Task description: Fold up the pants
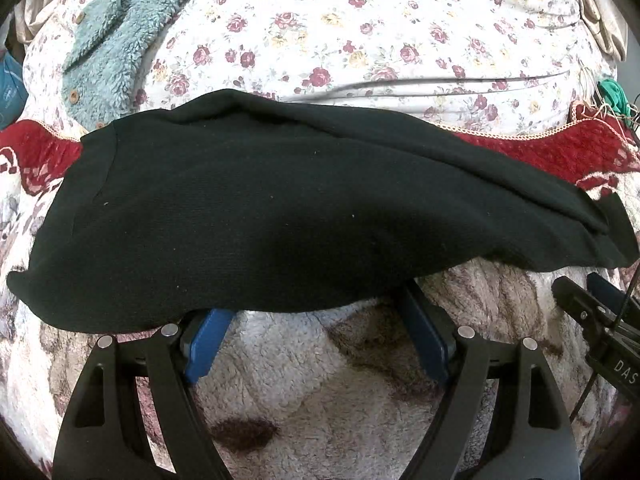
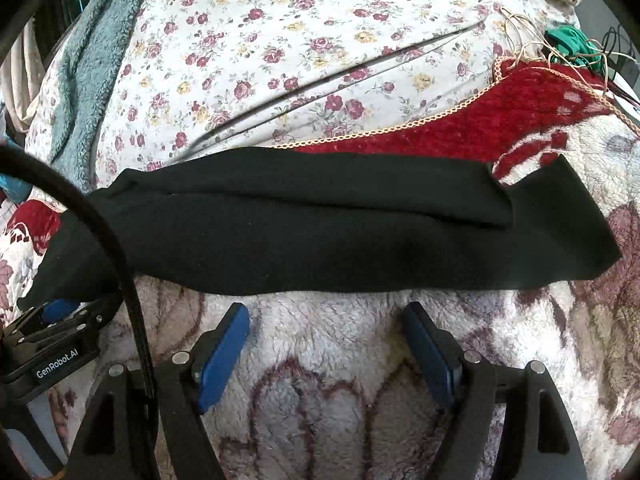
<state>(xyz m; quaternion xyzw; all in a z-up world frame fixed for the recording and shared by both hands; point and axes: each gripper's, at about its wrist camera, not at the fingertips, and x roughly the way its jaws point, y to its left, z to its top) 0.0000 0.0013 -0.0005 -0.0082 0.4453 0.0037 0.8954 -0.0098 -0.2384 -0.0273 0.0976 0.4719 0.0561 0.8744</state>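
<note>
The black pants (image 1: 280,208) lie lengthwise across the fuzzy blanket, folded into a long band, and show again in the right wrist view (image 2: 320,232). My left gripper (image 1: 316,312) is open at the pants' near edge. Its blue pads (image 1: 208,344) are spread wide, and the fingertips are hidden under the draped hem. My right gripper (image 2: 326,312) is open too, just short of the near edge, with only blanket between its pads (image 2: 224,352). The left gripper (image 2: 60,320) also appears at the far left of the right wrist view.
A teal fleece garment (image 1: 108,40) lies at the back left on a floral sheet (image 1: 360,40). The blanket's red border (image 2: 500,120) runs behind the pants. A green item with tangled wires (image 2: 568,48) sits at the far right. A black cable (image 2: 120,260) crosses the pants' left end.
</note>
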